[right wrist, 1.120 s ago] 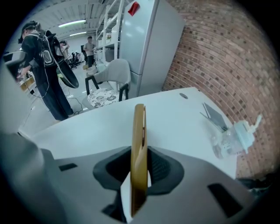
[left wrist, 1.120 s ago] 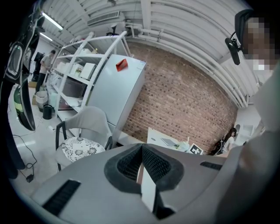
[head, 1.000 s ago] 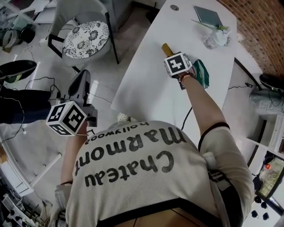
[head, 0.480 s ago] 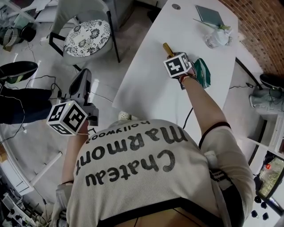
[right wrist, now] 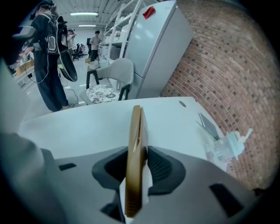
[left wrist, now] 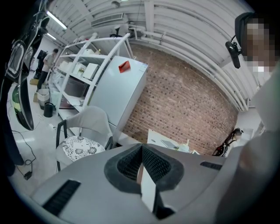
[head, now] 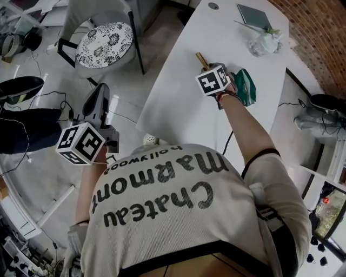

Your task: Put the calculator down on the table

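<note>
A slim gold calculator (right wrist: 135, 148) stands on edge between the jaws of my right gripper (right wrist: 139, 164), tilted steeply down over the white table (right wrist: 87, 127). The jaws are opening, and the pads still hug the calculator's two faces. From the head view, only the calculator's tip (head: 201, 58) sticks out past the right gripper (head: 207, 67) above the table (head: 178, 97); its lower end is hidden. My left gripper (head: 101, 91) hangs off the table over the floor. Its jaws (left wrist: 142, 159) are shut with nothing between them.
A green object (head: 246, 86) lies on the table just right of my right hand. Farther back are a crumpled clear plastic item (head: 264, 43) and a grey notebook (head: 253, 15). A chair with a patterned cushion (head: 102, 46) stands left of the table, with cables on the floor.
My right gripper has rolled a little with the calculator still between its jaws. The left gripper has stayed where it was.
</note>
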